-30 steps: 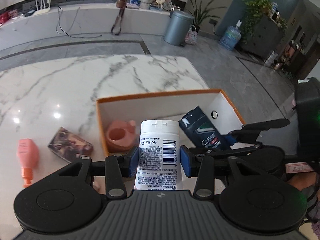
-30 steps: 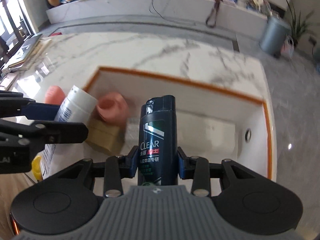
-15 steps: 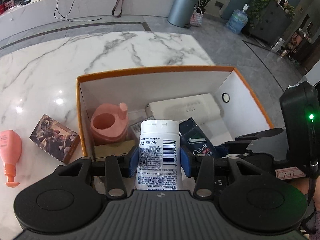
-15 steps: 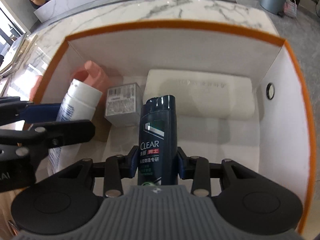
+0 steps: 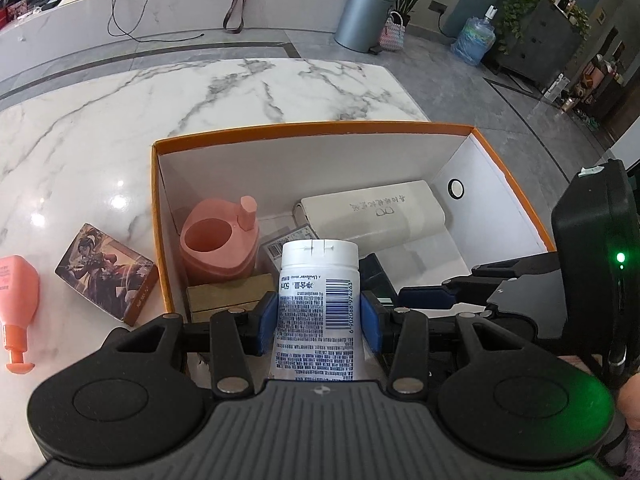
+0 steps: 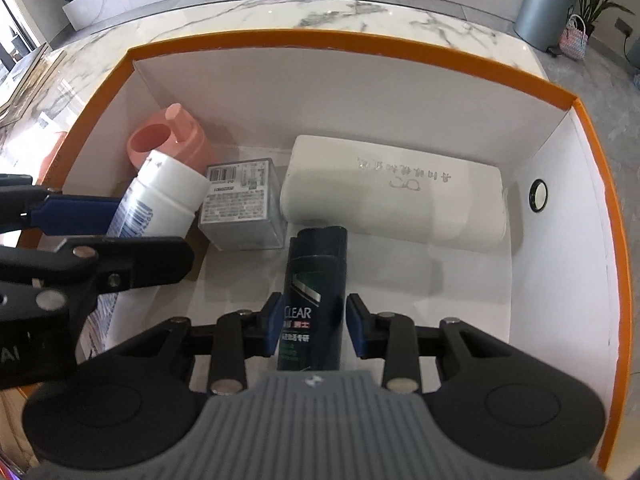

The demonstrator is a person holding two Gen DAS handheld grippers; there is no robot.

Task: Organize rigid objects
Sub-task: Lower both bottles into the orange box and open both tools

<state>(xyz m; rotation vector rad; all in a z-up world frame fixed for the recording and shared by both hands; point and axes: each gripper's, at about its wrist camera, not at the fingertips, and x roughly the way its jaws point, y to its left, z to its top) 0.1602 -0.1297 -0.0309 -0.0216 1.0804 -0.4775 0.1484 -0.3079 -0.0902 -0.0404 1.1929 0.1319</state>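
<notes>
My left gripper point(image 5: 319, 322) is shut on a white tube point(image 5: 318, 304) with a barcode, held over the near left part of the orange-rimmed box point(image 5: 312, 130). The tube also shows in the right wrist view point(image 6: 160, 200). My right gripper point(image 6: 313, 330) has its pads slightly apart from a dark CLEAR shampoo bottle point(image 6: 316, 292) that lies low in the box point(image 6: 360, 46). Inside the box are a pink container point(image 5: 218, 242), a small labelled box point(image 6: 240, 202), a white case point(image 6: 394, 198) and a tan box point(image 5: 230, 296).
On the marble table left of the box lie a picture card box point(image 5: 106, 270) and a pink pump bottle point(image 5: 18, 300). The table's far edge drops to a grey floor with a metal bin point(image 5: 364, 14).
Both grippers have come lower into the box. The right gripper's pads have parted from the CLEAR bottle, which now rests further down. The left gripper still holds the tube.
</notes>
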